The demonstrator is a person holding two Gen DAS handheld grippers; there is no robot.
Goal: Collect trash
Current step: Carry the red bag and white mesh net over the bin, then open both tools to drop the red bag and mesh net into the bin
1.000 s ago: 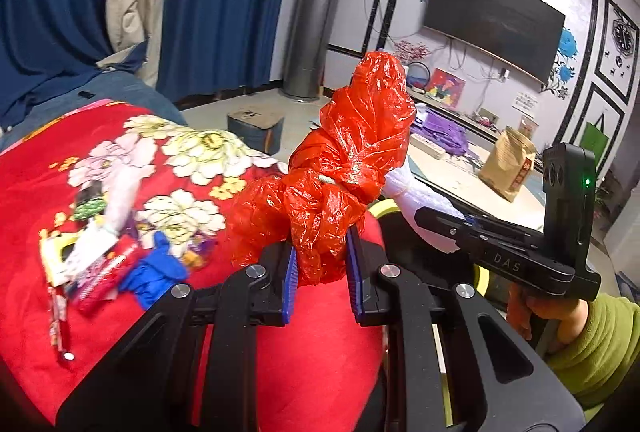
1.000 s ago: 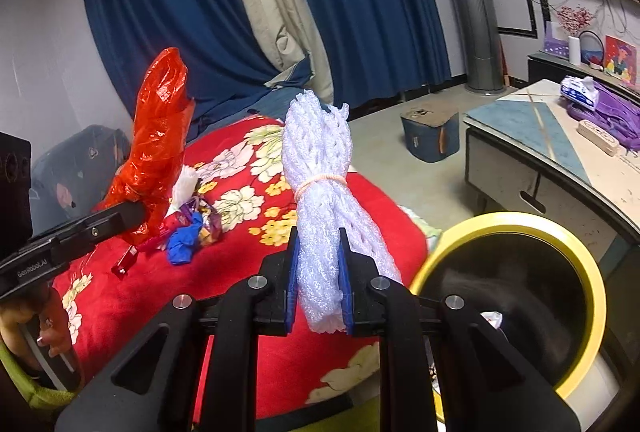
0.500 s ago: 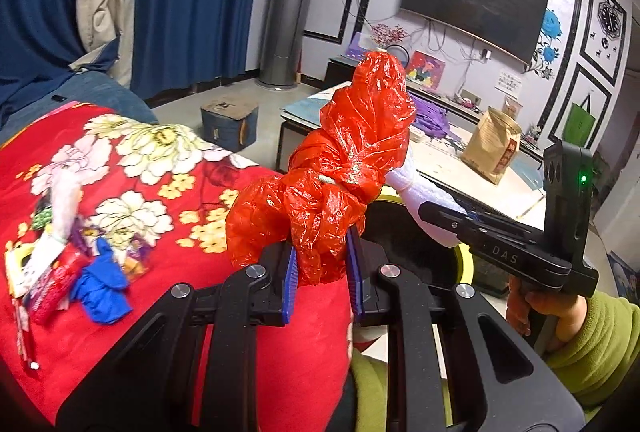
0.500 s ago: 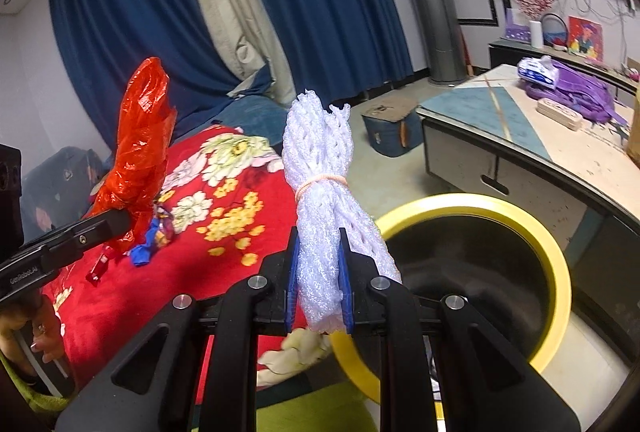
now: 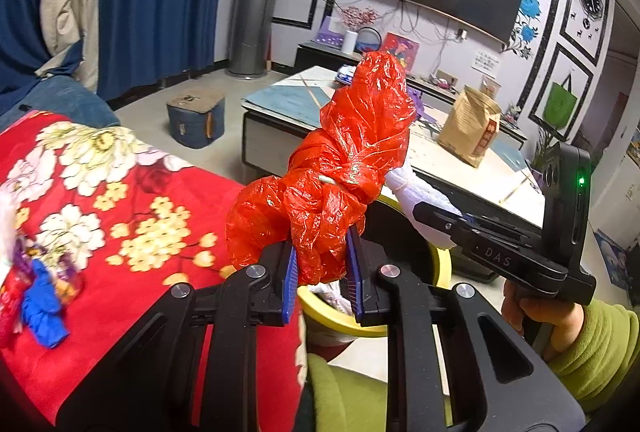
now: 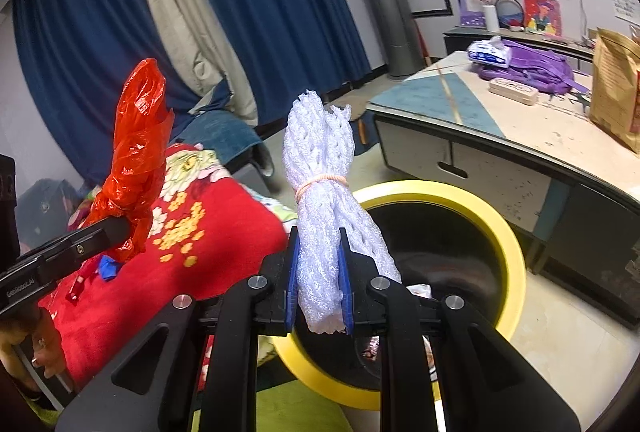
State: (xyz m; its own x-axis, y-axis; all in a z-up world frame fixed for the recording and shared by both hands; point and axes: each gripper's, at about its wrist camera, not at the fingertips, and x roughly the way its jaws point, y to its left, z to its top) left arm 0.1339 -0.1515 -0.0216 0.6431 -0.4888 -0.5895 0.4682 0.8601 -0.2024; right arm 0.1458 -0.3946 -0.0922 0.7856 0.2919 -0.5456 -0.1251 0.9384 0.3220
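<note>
Trash now hangs nearer our yellow-rimmed bin (image 6: 508,232), lower centre: left gripper (image 5: 322,272) fingers clench the red bag (image 5: 352,168), right gripper (image 6: 319,288) fingers the white foam net (image 6: 324,200); release comes next.

Open bin mouth (image 6: 440,232) beside bed (image 6: 224,232)

The red bag (image 5: 352,168) is thin, crinkled, glossy plastic. The white netting (image 6: 324,216) looks like soft foam mesh, matt, bound by a rubber band (image 6: 322,181). The flowered blanket (image 5: 120,216) is plush cloth. The bin (image 6: 508,240) has a smooth yellow plastic rim. The brown sack (image 5: 470,128) is matt paper.
</note>
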